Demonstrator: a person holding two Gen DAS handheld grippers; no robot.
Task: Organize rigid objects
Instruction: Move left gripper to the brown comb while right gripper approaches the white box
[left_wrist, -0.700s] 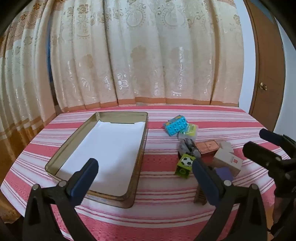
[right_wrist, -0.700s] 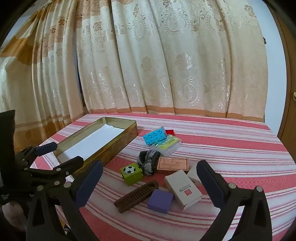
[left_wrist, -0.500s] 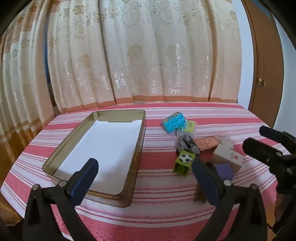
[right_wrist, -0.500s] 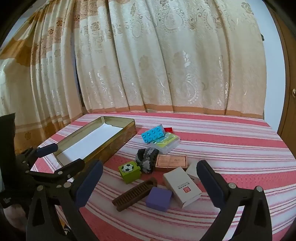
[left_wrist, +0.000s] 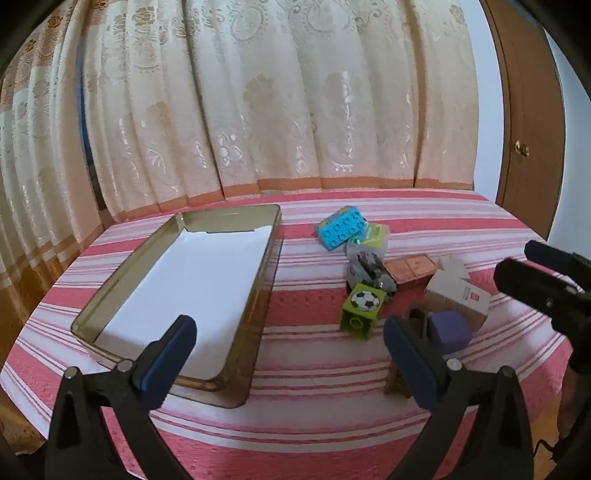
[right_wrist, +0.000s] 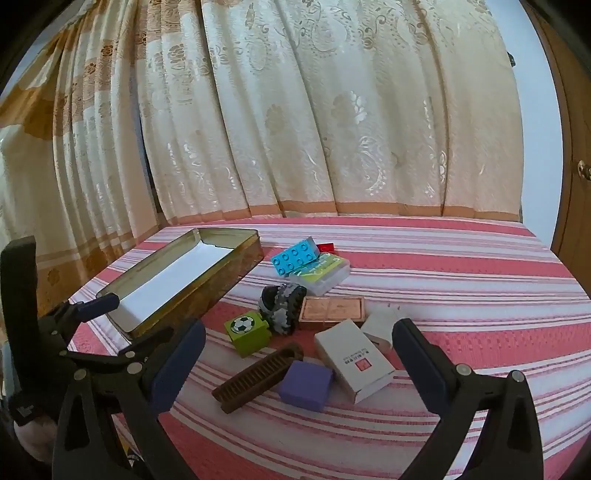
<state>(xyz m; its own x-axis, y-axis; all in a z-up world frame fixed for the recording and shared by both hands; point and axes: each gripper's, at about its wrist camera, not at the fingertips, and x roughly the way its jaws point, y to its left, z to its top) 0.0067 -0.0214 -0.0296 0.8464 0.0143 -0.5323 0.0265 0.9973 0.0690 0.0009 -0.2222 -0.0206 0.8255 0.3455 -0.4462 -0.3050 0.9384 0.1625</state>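
Cream patterned curtains are hanging behind a table dressed in a red-and-white striped cloth (right_wrist: 443, 266). Both tools are hovering with jaws spread wide and nothing between them: the left gripper (left_wrist: 288, 336) is facing the gold metal tin lined with white paper (left_wrist: 266, 258), while the right gripper (right_wrist: 299, 343) is looking onto the clutter just ahead of its fingers. That clutter is sitting tightly packed: a green cube with a football print (right_wrist: 247, 332) is touching a grey toy tyre (right_wrist: 282, 306), and a dark brown ridged comb (right_wrist: 258, 373) is lying against a purple block (right_wrist: 306, 380) beside a white carton with a red mark (right_wrist: 354, 360). Closing on one piece is likely to nudge its neighbours or catch two together, and the tin's raised rim could be snagging anything carried in low.
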